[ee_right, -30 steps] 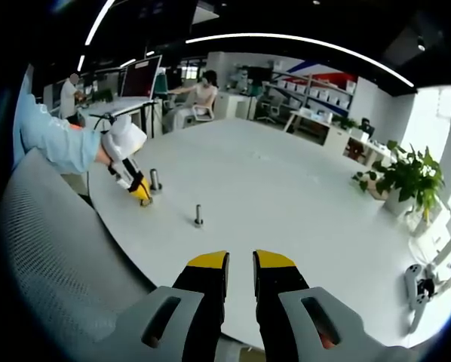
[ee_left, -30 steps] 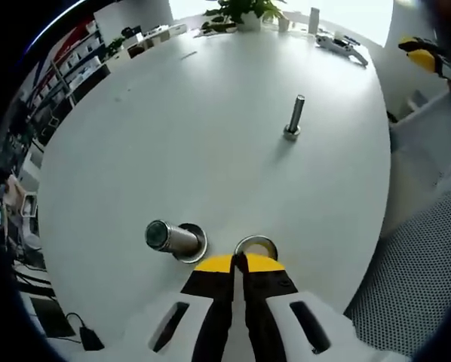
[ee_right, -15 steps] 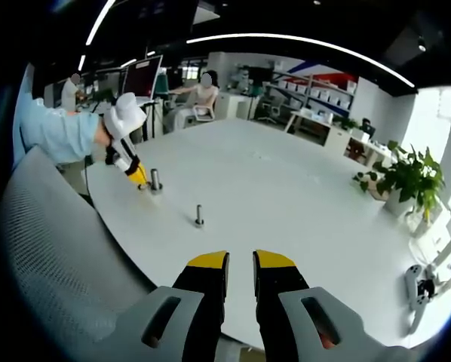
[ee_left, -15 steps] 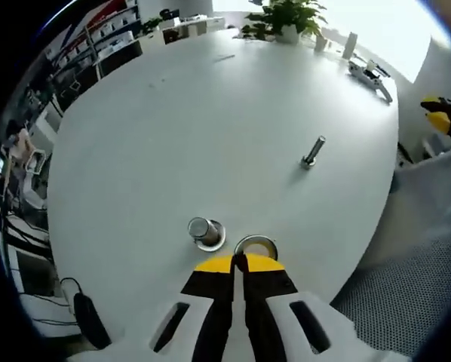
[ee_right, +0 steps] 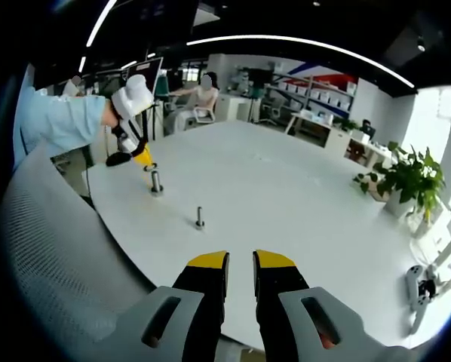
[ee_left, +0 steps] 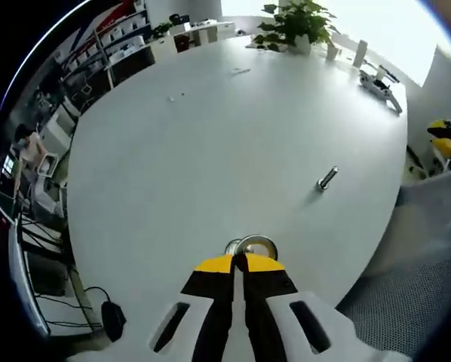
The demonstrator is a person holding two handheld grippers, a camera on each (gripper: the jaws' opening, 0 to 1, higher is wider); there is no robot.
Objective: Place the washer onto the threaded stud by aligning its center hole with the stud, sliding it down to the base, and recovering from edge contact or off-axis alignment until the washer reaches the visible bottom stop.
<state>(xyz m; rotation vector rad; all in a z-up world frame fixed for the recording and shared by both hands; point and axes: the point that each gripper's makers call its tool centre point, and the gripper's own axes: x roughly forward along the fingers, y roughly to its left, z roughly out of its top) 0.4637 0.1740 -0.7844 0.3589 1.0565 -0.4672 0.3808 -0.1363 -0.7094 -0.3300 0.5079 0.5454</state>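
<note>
Seen first through the left gripper view, the left gripper (ee_left: 239,262) has its yellow-tipped jaws pressed together on the near edge of the washer (ee_left: 256,246), a flat metal ring whose face is turned up toward the camera so that its hole reads as a broad oval. Just beside the ring's left edge, and partly behind it, the top of the threaded stud (ee_left: 233,246) shows end-on as a small bright disc, so its long axis runs almost straight toward the lens; whether ring and stud touch cannot be told. Both lie over the white table (ee_left: 210,136). Farther off to the right a separate bolt (ee_left: 327,178) stands on the table, its shaft leaning up and to the right in this tilted view. A potted plant (ee_left: 297,23) sits at the far edge.

Next, the right gripper view: the right gripper (ee_right: 240,264) hangs above the near table edge with a narrow gap between its jaws and nothing in them. At far left the left gripper points down directly over the upright threaded stud, held by a gloved hand (ee_right: 131,98). The washer is too small to make out there. The bolt stands upright, nearer the middle.
</note>
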